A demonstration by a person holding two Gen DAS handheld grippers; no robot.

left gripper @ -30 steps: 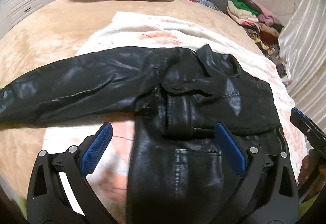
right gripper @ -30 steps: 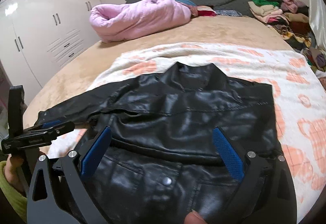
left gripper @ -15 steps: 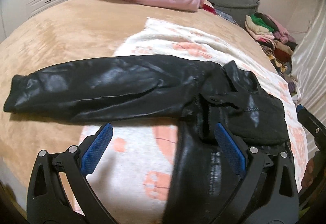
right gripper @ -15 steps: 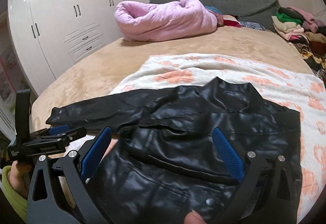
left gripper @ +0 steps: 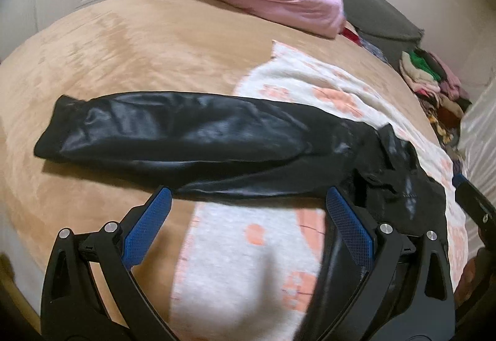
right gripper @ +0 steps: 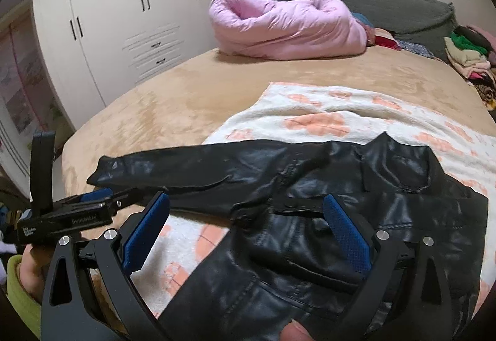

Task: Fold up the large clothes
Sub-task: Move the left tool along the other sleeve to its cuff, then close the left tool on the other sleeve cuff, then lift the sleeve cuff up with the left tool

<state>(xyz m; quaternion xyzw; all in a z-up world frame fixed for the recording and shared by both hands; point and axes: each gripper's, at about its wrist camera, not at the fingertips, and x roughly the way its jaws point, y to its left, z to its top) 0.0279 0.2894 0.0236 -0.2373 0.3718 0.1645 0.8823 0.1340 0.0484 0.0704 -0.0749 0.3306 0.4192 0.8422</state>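
Both claws apart and gripping nothing: left claw (left gripper: 245, 217) hangs just short of the extended sleeve, right claw (right gripper: 248, 217) over the body, likely staged to fold the sleeve in. Black leather jacket (right gripper: 325, 217) lies flat on the white towel with orange blotches (right gripper: 310, 111), sleeve reaching toward the left edge of the tan bed (left gripper: 139, 46). Pink puffy quilt roll (right gripper: 285, 28) sits at the bed's far edge, clear of the work.

jacket (right gripper: 356, 217) lies on blanket (right gripper: 325, 111); its sleeve (left gripper: 173, 136) stretches left.

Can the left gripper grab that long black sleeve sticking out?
Probably yes. The left gripper is open, with the sleeve lying flat just ahead of its jaws on the bed, and nothing lies between them.
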